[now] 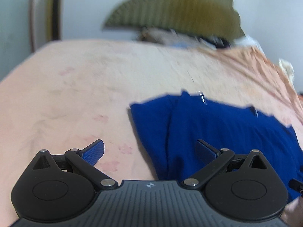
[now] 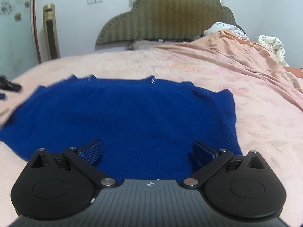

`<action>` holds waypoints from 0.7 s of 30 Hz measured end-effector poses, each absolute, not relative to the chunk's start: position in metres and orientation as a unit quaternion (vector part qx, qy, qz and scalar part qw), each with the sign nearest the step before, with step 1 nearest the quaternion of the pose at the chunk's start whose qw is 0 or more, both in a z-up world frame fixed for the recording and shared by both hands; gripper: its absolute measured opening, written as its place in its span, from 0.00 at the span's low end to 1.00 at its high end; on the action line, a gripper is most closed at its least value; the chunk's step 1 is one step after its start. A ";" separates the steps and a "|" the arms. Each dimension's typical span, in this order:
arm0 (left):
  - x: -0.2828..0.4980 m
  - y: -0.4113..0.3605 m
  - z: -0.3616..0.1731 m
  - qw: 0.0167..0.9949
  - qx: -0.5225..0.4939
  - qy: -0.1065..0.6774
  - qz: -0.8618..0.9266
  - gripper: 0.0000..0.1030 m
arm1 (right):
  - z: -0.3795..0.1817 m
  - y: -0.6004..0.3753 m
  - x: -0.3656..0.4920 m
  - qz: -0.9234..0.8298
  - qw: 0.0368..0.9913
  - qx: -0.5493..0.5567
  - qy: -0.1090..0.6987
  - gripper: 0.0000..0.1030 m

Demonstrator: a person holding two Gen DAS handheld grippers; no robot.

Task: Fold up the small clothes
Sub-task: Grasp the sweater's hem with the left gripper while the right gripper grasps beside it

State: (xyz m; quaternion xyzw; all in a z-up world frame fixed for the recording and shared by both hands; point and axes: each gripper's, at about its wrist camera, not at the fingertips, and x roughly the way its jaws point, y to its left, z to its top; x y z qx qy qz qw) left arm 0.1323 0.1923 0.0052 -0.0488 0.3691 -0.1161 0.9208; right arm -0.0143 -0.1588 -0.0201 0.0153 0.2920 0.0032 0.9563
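Observation:
A royal-blue garment (image 2: 128, 113) lies spread on the pink bed cover, its far edge ragged with a small white mark. In the left wrist view the same blue garment (image 1: 217, 132) fills the right half, with a fold line down its left part. My left gripper (image 1: 149, 151) is open above the garment's near left edge, its left finger over bare cover and its right finger over the cloth. My right gripper (image 2: 148, 151) is open over the garment's near edge, nothing between its fingers. The left gripper's tip (image 2: 9, 87) shows at the far left of the right wrist view.
The pink bed cover (image 2: 246, 128) stretches on all sides, bunched up toward the back right (image 2: 236, 43). An olive padded headboard (image 2: 166, 17) stands behind. White bedding (image 2: 272, 47) sits at the far right. A gold tower fan (image 2: 50, 32) stands against the left wall.

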 end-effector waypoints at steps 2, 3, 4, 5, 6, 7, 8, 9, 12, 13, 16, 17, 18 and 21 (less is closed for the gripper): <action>0.143 0.194 -0.001 0.908 -0.062 0.393 -0.132 1.00 | -0.015 -0.150 -0.018 0.030 0.956 0.017 0.291 1.00; 0.149 0.197 -0.003 0.902 -0.076 0.402 -0.141 1.00 | -0.013 -0.142 -0.019 0.042 0.955 0.004 0.292 1.00; 0.152 0.199 -0.006 0.896 -0.088 0.408 -0.149 1.00 | -0.011 -0.132 -0.020 0.050 0.955 -0.017 0.292 1.00; 0.157 0.202 -0.009 0.890 -0.102 0.415 -0.160 1.00 | -0.008 -0.123 -0.024 0.057 0.955 -0.043 0.288 1.00; 0.161 0.203 -0.011 0.883 -0.114 0.423 -0.170 1.00 | -0.006 -0.110 -0.027 0.062 0.955 -0.074 0.281 1.00; 0.167 0.205 -0.015 0.873 -0.128 0.432 -0.184 1.00 | -0.004 -0.100 -0.029 0.067 0.954 -0.098 0.276 1.00; 0.171 0.205 -0.017 0.867 -0.137 0.438 -0.195 1.00 | -0.003 -0.090 -0.031 0.074 0.952 -0.122 0.271 1.00; 0.175 0.205 -0.018 0.863 -0.143 0.440 -0.203 1.00 | -0.002 -0.080 -0.034 0.082 0.949 -0.141 0.269 1.00; 0.189 0.203 -0.020 0.848 -0.161 0.446 -0.238 1.00 | -0.005 -0.052 -0.036 0.119 0.936 -0.178 0.279 1.00; 0.193 0.204 -0.021 0.843 -0.175 0.446 -0.244 1.00 | -0.007 -0.043 -0.036 0.133 0.931 -0.188 0.284 1.00; 0.205 0.205 -0.026 0.834 -0.213 0.440 -0.257 1.00 | -0.019 -0.012 -0.033 0.145 0.915 -0.241 0.289 0.99; 0.210 0.205 -0.028 0.830 -0.221 0.439 -0.264 1.00 | -0.024 -0.002 -0.032 0.142 0.910 -0.267 0.282 1.00; 0.215 0.204 -0.028 0.826 -0.228 0.439 -0.269 1.00 | -0.026 0.007 -0.032 0.136 0.911 -0.289 0.260 1.00; 0.230 0.202 -0.032 0.811 -0.256 0.437 -0.292 1.00 | -0.029 0.032 -0.019 0.116 0.907 -0.324 0.243 0.99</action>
